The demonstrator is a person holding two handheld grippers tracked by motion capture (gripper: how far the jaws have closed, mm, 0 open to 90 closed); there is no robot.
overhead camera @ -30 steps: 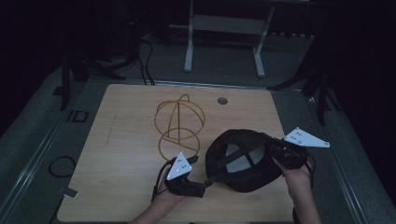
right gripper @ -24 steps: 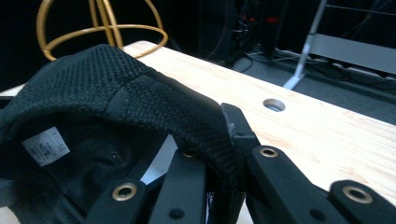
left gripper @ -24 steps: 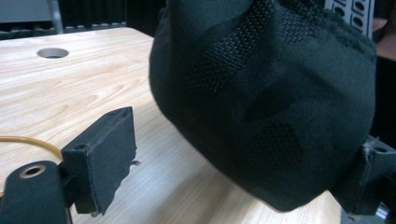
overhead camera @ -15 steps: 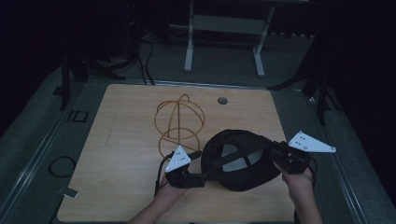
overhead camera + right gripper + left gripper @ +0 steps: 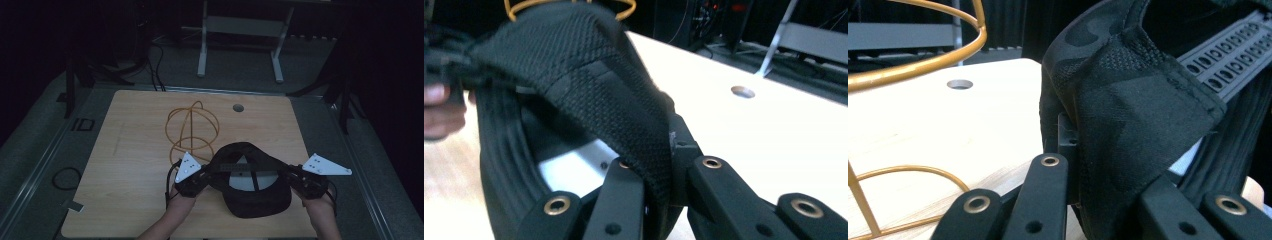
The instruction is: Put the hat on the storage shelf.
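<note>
A black cap [image 5: 250,182] hangs upside down over the near middle of the wooden table [image 5: 130,165], its brim toward me and its white inner label showing. My left gripper [image 5: 204,176] is shut on the cap's left rim; in the left gripper view black fabric [image 5: 1128,125] is pinched between the jaws. My right gripper [image 5: 292,177] is shut on the cap's right rim, and in the right gripper view woven cloth [image 5: 589,85] folds down between its jaws. A gold wire stand [image 5: 192,131] rises just behind the cap.
A round cable hole [image 5: 238,107] sits near the table's far edge. A white metal frame [image 5: 240,40] stands on the floor beyond the table. A cable loop [image 5: 65,177] lies on the floor at the left. Bare wood lies to the left of the stand.
Both grippers have brought the cap toward me and leftward, and turned it so the brim faces the near edge. The left gripper has closed onto the cap's left rim.
</note>
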